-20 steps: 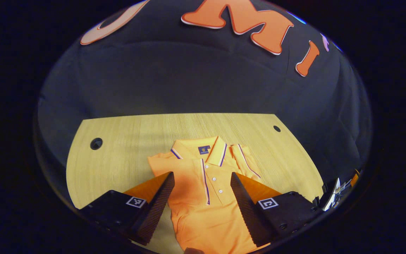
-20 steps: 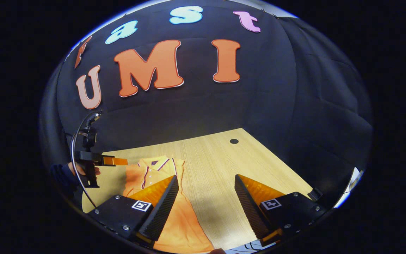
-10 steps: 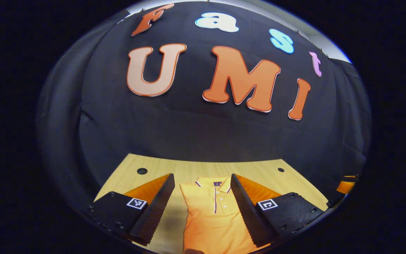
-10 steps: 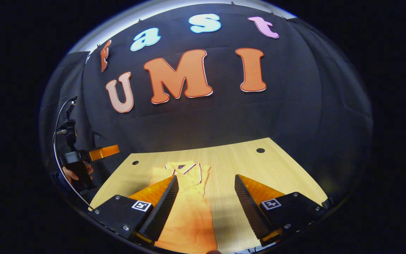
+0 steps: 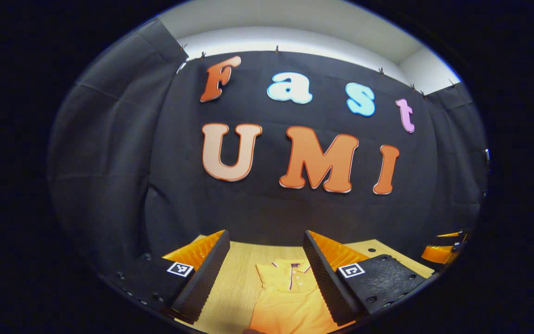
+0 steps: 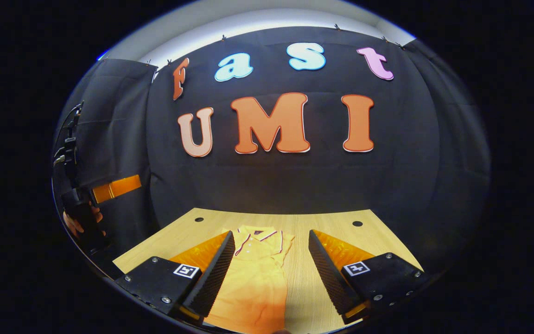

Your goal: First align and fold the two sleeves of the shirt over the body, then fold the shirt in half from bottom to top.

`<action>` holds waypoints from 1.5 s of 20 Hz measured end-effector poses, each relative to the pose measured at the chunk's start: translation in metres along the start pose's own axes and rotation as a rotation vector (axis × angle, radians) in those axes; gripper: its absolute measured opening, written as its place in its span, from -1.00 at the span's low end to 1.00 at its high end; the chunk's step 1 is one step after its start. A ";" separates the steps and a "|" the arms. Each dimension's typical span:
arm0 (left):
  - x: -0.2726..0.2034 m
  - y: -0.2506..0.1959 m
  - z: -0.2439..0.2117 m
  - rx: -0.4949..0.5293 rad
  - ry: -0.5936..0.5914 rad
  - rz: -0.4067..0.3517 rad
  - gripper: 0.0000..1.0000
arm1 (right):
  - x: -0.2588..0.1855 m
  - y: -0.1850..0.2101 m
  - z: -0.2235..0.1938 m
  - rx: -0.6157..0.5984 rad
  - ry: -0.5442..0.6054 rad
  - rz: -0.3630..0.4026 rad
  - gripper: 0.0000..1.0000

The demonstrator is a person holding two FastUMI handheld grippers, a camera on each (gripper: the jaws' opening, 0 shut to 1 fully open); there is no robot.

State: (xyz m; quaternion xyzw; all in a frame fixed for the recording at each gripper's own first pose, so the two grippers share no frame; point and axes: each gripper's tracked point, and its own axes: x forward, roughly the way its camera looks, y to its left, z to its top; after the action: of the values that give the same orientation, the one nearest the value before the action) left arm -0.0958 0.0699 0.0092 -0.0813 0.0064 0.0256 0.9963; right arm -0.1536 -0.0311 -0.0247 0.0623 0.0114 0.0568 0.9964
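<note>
In the left gripper view I have the left gripper (image 5: 264, 273) held up over the near end of the counter (image 5: 237, 278), its jaws spread wide with nothing between them. Through the gap I see the orange shirt (image 5: 288, 299) lying flat on the wood, collar toward the booth's black cloth wall (image 5: 109, 176) and buttoned placket running down its middle. It looks narrow, with its sides drawn in over the body, though I cannot make out the sleeves themselves from here. A small round hole (image 5: 371, 250) in the counter sits off to the right of the shirt, and at the far right edge I catch part of the right gripper (image 5: 443, 248). In the right gripper view the right gripper (image 6: 271, 273) is likewise raised above the counter, jaws spread and empty. The shirt lies below and between the fingers, nearer the left one, collar toward the wall and the lower part running out of sight at the bottom. Two holes (image 6: 357, 223) mark the counter's far corners. At the left edge I see the other gripper held by a hand (image 6: 77, 222), well apart from the shirt.
</note>
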 end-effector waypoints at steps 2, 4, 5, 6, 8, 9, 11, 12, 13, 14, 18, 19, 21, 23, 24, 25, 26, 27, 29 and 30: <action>-0.019 -0.001 -0.005 0.043 -0.010 0.011 0.95 | -0.003 0.004 -0.013 -0.013 -0.004 0.010 0.94; -0.035 -0.004 -0.027 0.055 0.044 0.018 0.95 | -0.005 0.008 -0.037 -0.013 0.033 0.023 0.94; -0.040 -0.006 -0.045 0.055 0.103 0.012 0.95 | -0.007 0.008 -0.054 -0.015 0.080 0.022 0.94; -0.047 -0.004 -0.065 0.050 0.154 0.009 0.94 | -0.011 0.006 -0.070 -0.013 0.117 0.017 0.92; -0.052 -0.004 -0.098 0.056 0.240 0.005 0.95 | -0.015 0.005 -0.099 0.002 0.194 0.018 0.94; -0.059 -0.002 -0.113 0.073 0.283 0.008 0.96 | -0.016 0.003 -0.113 0.009 0.232 0.014 0.94; -0.068 0.004 -0.145 0.103 0.373 0.011 0.95 | -0.020 0.000 -0.146 0.027 0.324 0.006 0.94; -0.070 0.004 -0.167 0.107 0.423 0.005 0.96 | -0.022 -0.001 -0.160 0.037 0.362 0.003 0.94; -0.076 0.005 -0.184 0.110 0.468 0.000 0.96 | -0.025 -0.002 -0.174 0.046 0.399 -0.001 0.94; -0.084 0.005 -0.203 0.110 0.513 -0.009 0.96 | -0.026 -0.002 -0.185 0.053 0.428 -0.004 0.94; -0.105 0.003 -0.254 0.134 0.698 -0.049 0.95 | -0.030 -0.004 -0.241 0.046 0.579 -0.021 0.94; -0.103 0.003 -0.266 0.133 0.752 -0.053 0.96 | -0.033 -0.006 -0.260 0.040 0.638 -0.030 0.94; -0.108 0.004 -0.280 0.115 0.864 -0.050 0.96 | -0.038 -0.009 -0.287 0.042 0.706 -0.043 0.96; -0.114 0.003 -0.279 0.093 0.955 -0.041 0.99 | -0.046 -0.008 -0.308 0.052 0.777 -0.039 0.95; -0.117 0.003 -0.277 0.085 0.996 -0.035 0.97 | -0.047 -0.004 -0.314 0.056 0.798 -0.025 0.96; -0.117 0.002 -0.279 0.078 1.033 -0.032 0.97 | -0.048 0.000 -0.318 0.053 0.824 -0.014 0.94; -0.119 0.002 -0.278 0.074 1.071 -0.028 0.97 | -0.049 0.001 -0.322 0.044 0.845 -0.007 0.95; -0.119 0.000 -0.277 0.067 1.106 -0.029 0.97 | -0.050 0.002 -0.326 0.034 0.870 -0.006 0.95; -0.126 0.001 -0.279 0.053 1.184 -0.028 0.97 | -0.050 0.004 -0.333 0.039 0.911 0.000 0.95; -0.129 0.003 -0.282 0.052 1.209 -0.018 0.97 | -0.048 0.008 -0.334 0.048 0.925 0.007 0.95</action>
State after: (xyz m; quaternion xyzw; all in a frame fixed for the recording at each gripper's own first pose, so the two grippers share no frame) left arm -0.2272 0.0203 -0.2669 -0.0573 0.5716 -0.0337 0.8178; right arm -0.2121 0.0118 -0.3544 0.0537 0.4559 0.0819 0.8846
